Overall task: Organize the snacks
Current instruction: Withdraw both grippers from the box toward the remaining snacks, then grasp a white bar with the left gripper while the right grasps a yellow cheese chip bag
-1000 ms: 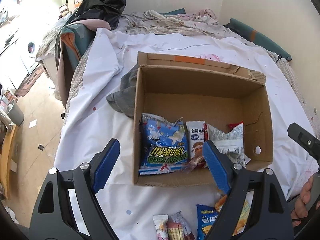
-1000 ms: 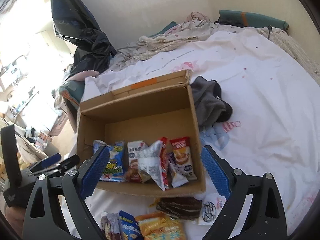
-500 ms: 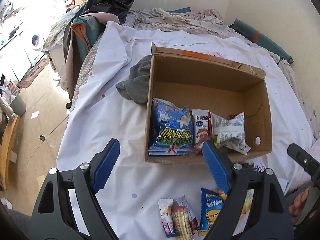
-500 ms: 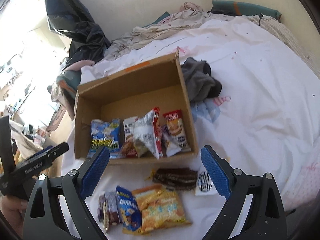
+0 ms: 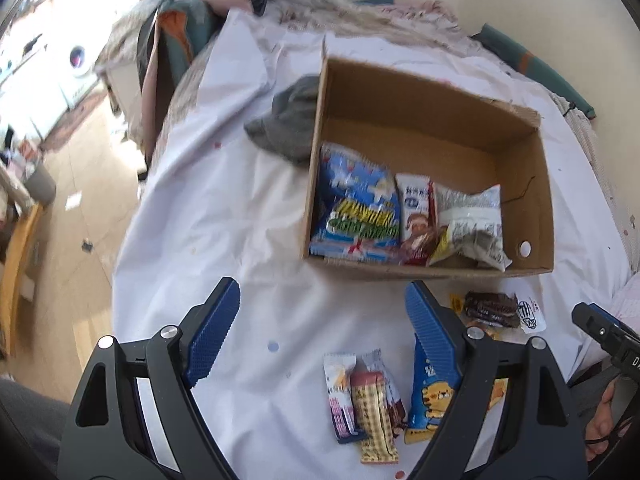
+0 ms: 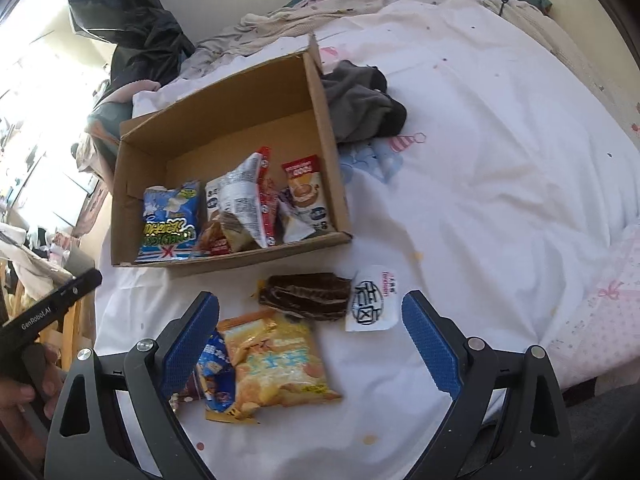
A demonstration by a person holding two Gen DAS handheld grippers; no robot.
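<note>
A cardboard box (image 5: 532, 184) (image 6: 324, 128) lies on a white bed sheet and holds several snack packs, among them a blue popcorn bag (image 5: 356, 208) (image 6: 170, 220). In front of the box lie loose snacks: an orange chip bag (image 6: 276, 364), a blue tiger bag (image 5: 432, 400) (image 6: 218, 376), a brown pack (image 6: 308, 296) (image 5: 490, 308), a white sachet (image 6: 372, 304) and small bars (image 5: 368, 400). My left gripper (image 5: 322, 332) is open and empty above the sheet, over the bars. My right gripper (image 6: 310, 340) is open and empty over the chip bag.
A grey cloth (image 5: 292, 124) (image 6: 360, 104) lies against the box's far side. Crumpled bedding (image 6: 320, 12) and a black bag (image 6: 132, 28) are piled at the wall. The bed edge drops to a floor (image 5: 68, 216) on the left.
Both grippers have pulled back and up from the box. The loose snacks in front of the box have come more fully into view. Both stay open.
</note>
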